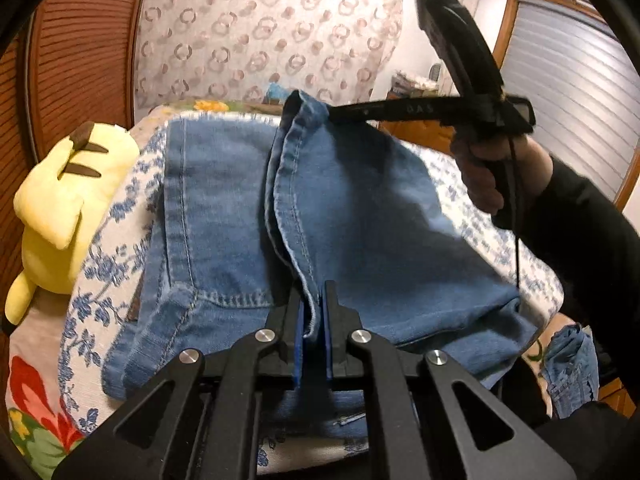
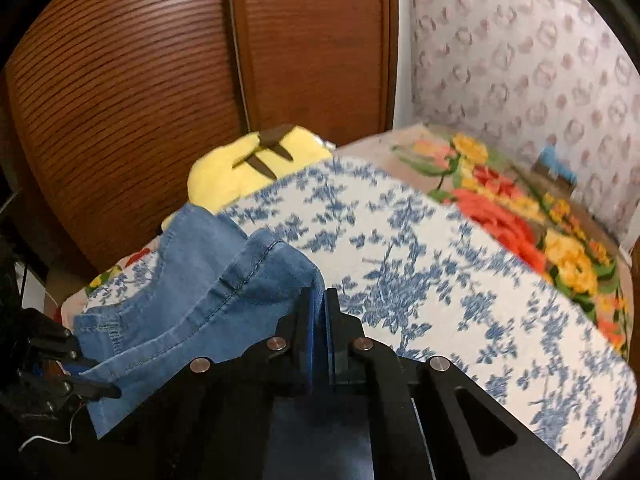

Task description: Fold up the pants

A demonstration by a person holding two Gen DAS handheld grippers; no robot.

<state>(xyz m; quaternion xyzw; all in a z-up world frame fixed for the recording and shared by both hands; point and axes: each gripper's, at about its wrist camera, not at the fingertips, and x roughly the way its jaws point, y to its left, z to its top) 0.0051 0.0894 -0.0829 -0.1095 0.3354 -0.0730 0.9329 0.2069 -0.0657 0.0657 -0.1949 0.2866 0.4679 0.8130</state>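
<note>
A pair of blue denim pants (image 1: pixel 224 216) is seen lying on a bed covered by a white cloth with a blue floral print (image 2: pixel 420 264). In the left wrist view a folded-over leg panel is raised above the flat part, its hemmed edge pinched between the blue pads of the left hand-held gripper (image 1: pixel 314 312), whose jaws are closed on the denim. Only this view shows the right hand-held gripper (image 1: pixel 332 114) from outside: it is held by a hand (image 1: pixel 488 168) in a black sleeve, and its black fingers are clamped on the far upper corner of the same raised panel. A pocket seam and stitched waistband area are visible on the flat part, nearer the camera and to the left — details hidden from the other camera.

In the right wrist view the blue pads are seen pressed together on a corner of the denim, and the fabric hangs away to the left towards the black frame of the other gripper at the picture's edge. This view alone shows the wide bare stretch of printed cloth ahead, and a bedspread with red and yellow flowers (image 2: pixel 520 208) beyond it.

A yellow plush toy with brown stripes (image 1: pixel 68 200) lies beside the pants by a brown slatted wooden door (image 2: pixel 140 80) — both views show it.
</note>
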